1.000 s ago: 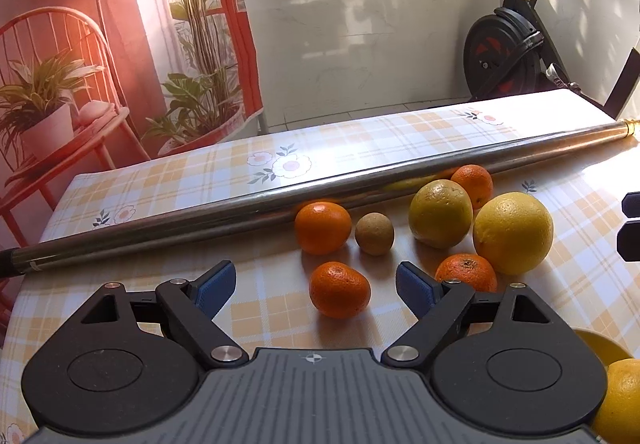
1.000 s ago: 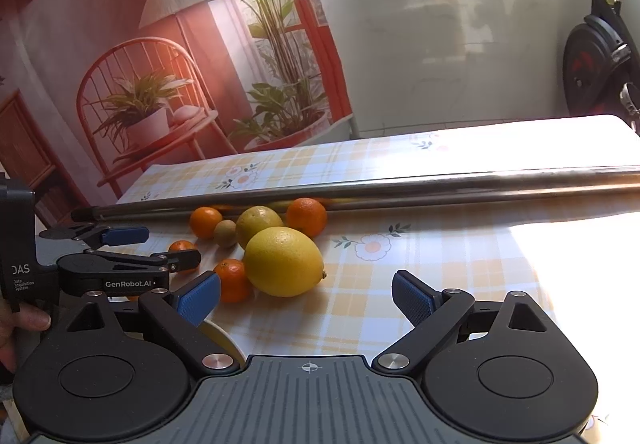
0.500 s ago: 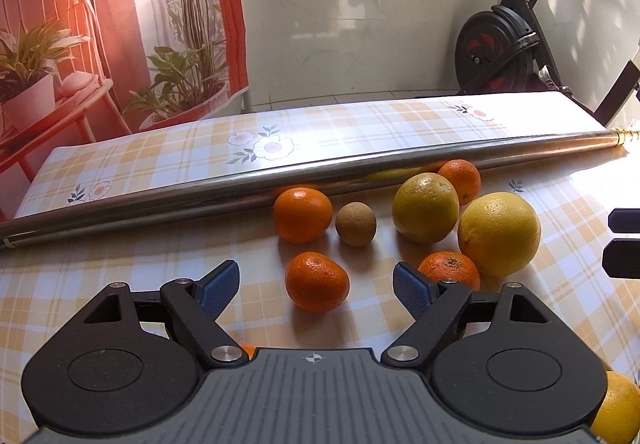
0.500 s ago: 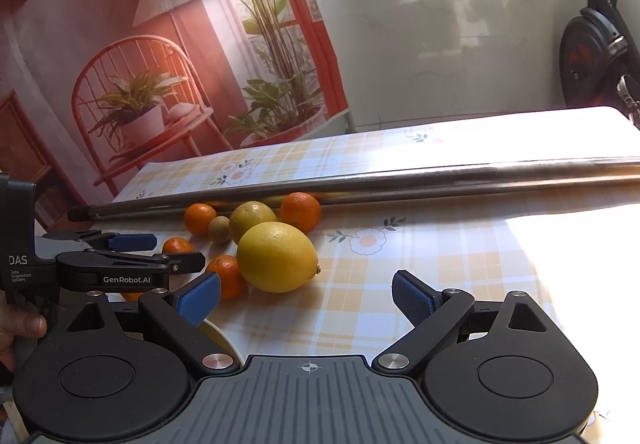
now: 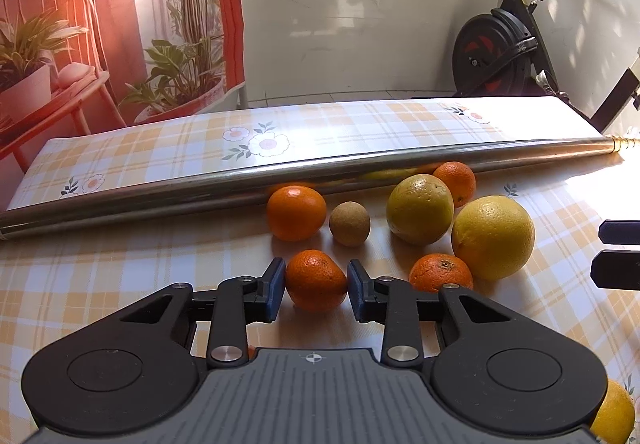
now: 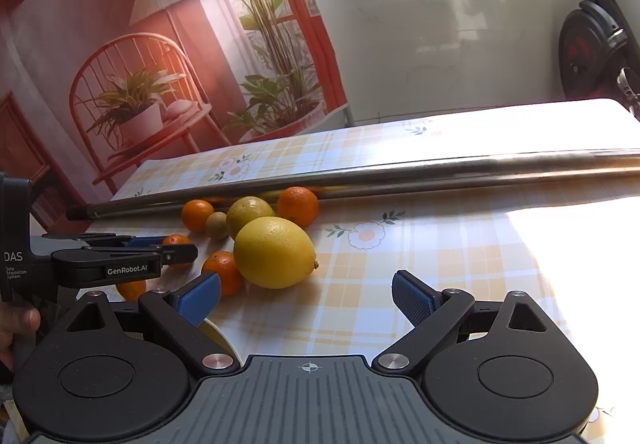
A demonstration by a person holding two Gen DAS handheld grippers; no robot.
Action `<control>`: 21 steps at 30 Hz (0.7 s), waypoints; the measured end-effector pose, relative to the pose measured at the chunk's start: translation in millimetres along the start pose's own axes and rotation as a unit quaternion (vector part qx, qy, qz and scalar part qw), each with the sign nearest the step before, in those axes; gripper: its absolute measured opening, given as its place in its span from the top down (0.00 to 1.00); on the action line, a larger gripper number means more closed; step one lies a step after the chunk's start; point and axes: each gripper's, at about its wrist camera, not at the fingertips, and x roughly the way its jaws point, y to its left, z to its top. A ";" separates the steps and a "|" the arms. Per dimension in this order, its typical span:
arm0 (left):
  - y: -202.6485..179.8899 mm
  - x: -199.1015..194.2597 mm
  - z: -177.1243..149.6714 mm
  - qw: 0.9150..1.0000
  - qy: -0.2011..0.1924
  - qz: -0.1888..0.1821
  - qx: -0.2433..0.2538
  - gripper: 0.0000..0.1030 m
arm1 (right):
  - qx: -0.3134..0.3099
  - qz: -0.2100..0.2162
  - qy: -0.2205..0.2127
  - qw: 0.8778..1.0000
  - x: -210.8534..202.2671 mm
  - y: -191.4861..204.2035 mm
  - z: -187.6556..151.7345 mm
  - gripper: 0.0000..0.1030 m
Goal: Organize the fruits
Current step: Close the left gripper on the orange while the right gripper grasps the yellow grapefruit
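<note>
Several citrus fruits lie in a cluster on the checked tablecloth (image 5: pixel 120 244). My left gripper (image 5: pixel 316 290) is shut on a small orange mandarin (image 5: pixel 316 280), its blue pads pressing both sides; the fruit sits at table level. Around it lie an orange (image 5: pixel 296 212), a small brown fruit (image 5: pixel 349 223), a yellow-green citrus (image 5: pixel 419 209), a large yellow citrus (image 5: pixel 493 237) and another mandarin (image 5: pixel 440 272). In the right wrist view the left gripper (image 6: pixel 172 248) shows at the left, beside the large yellow citrus (image 6: pixel 274 252). My right gripper (image 6: pixel 306 296) stands open over bare cloth.
A long metal pole (image 5: pixel 280 180) lies across the table just behind the fruit. A yellow fruit (image 5: pixel 612 416) sits at the near right corner. An exercise bike (image 5: pixel 500 52) stands beyond the table's far right. A hand (image 6: pixel 16 324) holds the left gripper.
My left gripper has gone forward around the nearest mandarin and shut on it. The right gripper has stayed open and hardly moved.
</note>
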 end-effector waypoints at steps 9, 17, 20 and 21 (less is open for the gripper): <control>1.2 -15.4 -2.0 1.000 -0.015 -0.013 -0.008 0.66 | -0.020 0.011 0.007 1.000 7.0 4.1 4.6 0.16; 5.5 -38.6 -5.6 0.999 -0.028 -0.023 -0.029 0.66 | -0.103 0.031 0.009 0.994 30.8 24.6 21.3 0.23; 6.9 -48.8 -9.9 0.999 -0.031 -0.027 -0.032 0.66 | -0.154 0.037 0.021 0.987 44.8 33.1 28.5 0.24; 7.9 -51.5 -11.4 0.998 -0.031 -0.030 -0.036 0.66 | -0.179 0.040 0.029 0.983 50.2 36.3 30.2 0.25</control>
